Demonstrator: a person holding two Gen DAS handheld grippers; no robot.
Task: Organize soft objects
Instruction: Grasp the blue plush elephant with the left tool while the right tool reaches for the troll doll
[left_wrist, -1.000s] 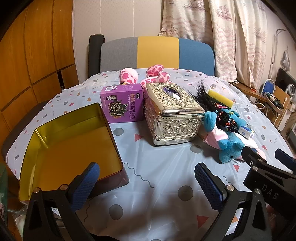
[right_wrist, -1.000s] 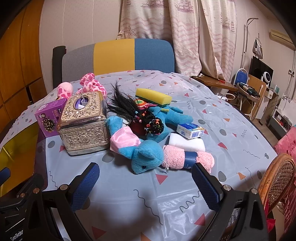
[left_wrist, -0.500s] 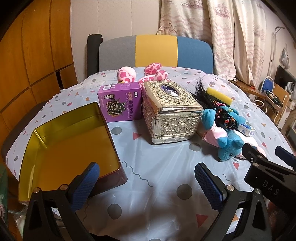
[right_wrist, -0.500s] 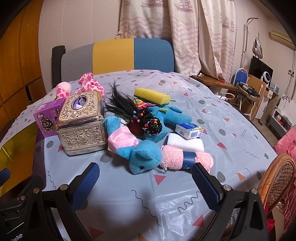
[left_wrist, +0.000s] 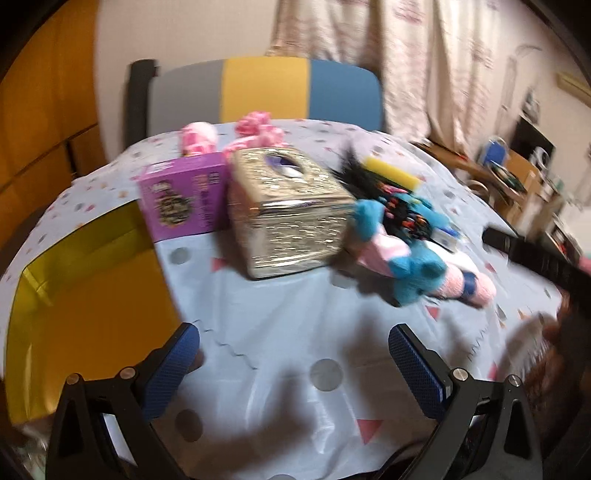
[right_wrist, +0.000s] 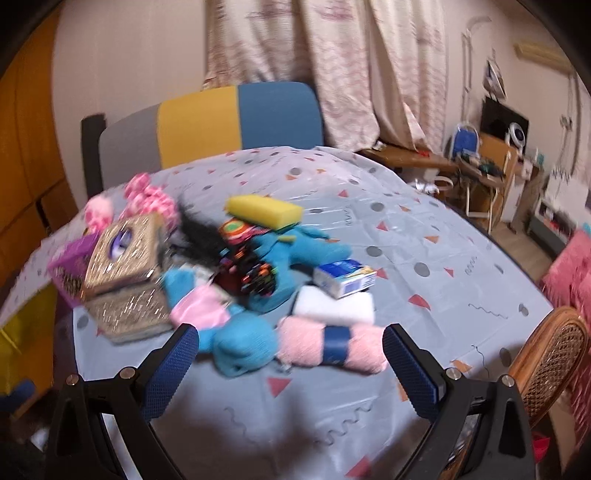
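My right hand-held gripper (right_wrist: 290, 356) has closed in on the fluffy pink rolled towel with a blue band (right_wrist: 330, 344), jaws wide and empty; I should straddle its banded middle beside the blue plush elephant (right_wrist: 245, 347).

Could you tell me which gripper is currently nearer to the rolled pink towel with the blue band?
Right. The right gripper is open just short of the pink towel. The left gripper hangs back, with the towel ahead to its right.
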